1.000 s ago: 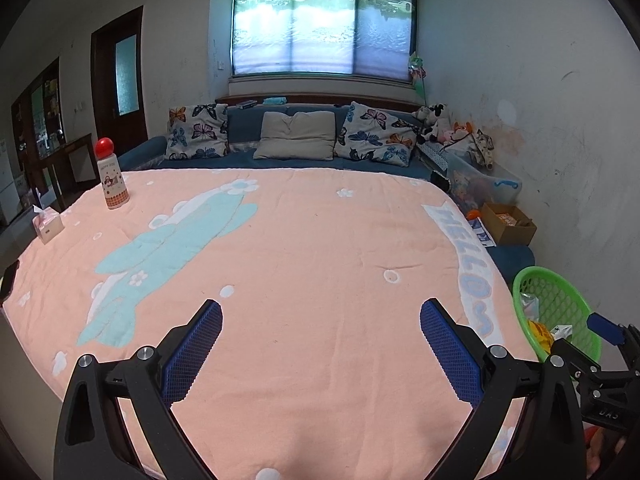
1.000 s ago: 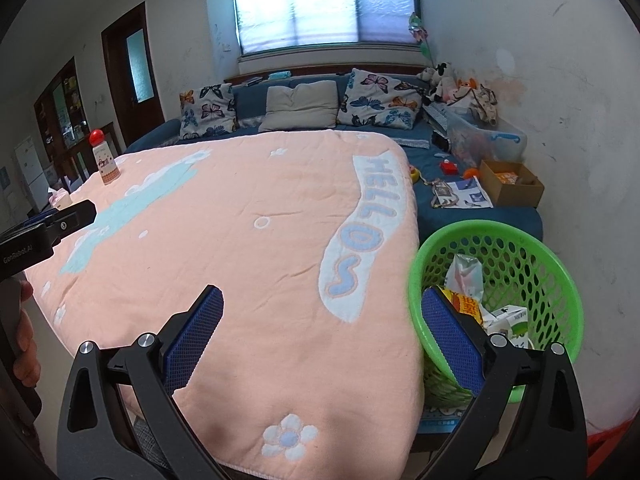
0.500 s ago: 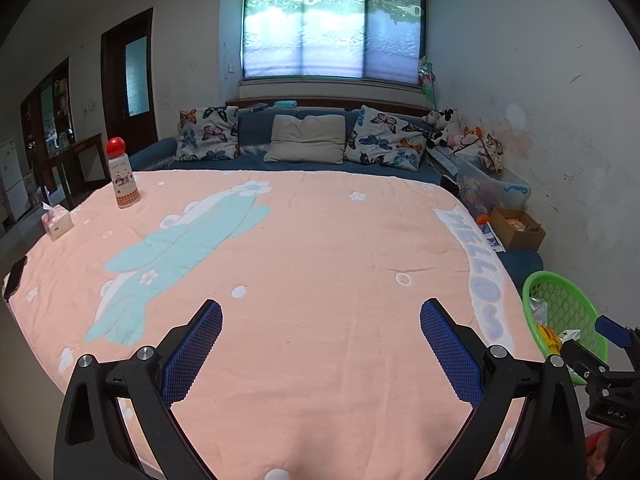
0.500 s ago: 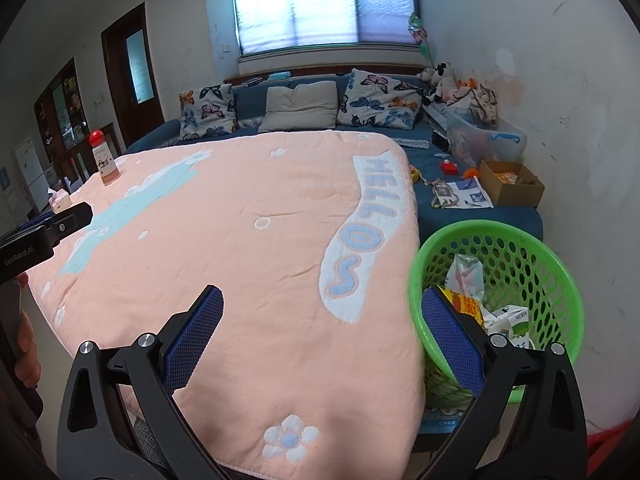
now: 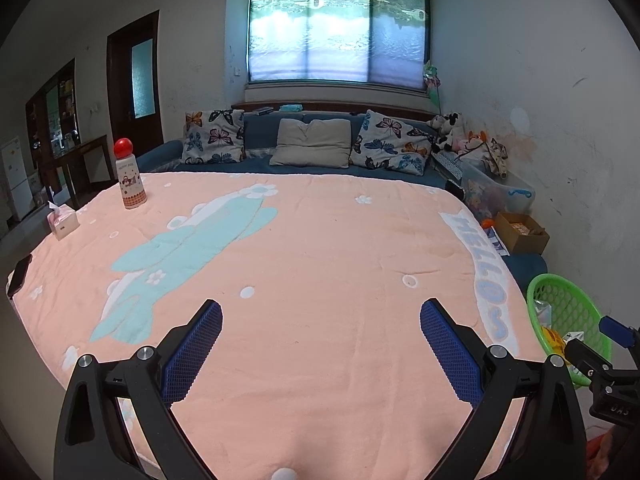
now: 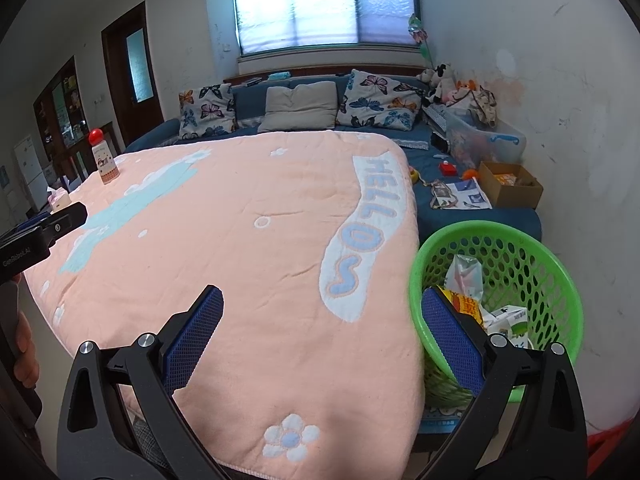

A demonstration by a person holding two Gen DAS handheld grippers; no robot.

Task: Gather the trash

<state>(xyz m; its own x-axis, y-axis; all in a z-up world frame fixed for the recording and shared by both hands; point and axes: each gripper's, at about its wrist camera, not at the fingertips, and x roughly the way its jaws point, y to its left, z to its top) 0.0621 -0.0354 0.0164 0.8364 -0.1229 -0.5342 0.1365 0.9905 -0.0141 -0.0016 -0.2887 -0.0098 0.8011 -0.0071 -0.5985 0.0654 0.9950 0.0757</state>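
- The green basket (image 6: 496, 304) stands on the floor just beside the right edge of the blanket-covered surface (image 6: 248, 240), and it holds the collected trash (image 6: 466, 280): a crumpled clear bag, a yellow-and-red wrapper and a small white carton or two.
- No loose trash shows on the blanket in either view, so the collecting looks nearly or fully done.
- What is left on the surface does not read as trash: a red-capped bottle (image 5: 129, 178) standing upright at the far left, a tissue box (image 5: 62, 222) near it, and a dark phone (image 5: 18, 274) at the left edge (all three probably belong there).
- The left hand-held gripper (image 5: 320, 354) hovers over the near middle of the blanket, fingers spread wide, nothing between them.
- The right hand-held gripper (image 6: 320, 340) is likewise released and empty; it hangs over the near right corner, its right finger in line with the basket rim.
- Papers and a cardboard box (image 6: 510, 184) lie on the blue sofa beyond the basket; whether those count as trash cannot be told from here.
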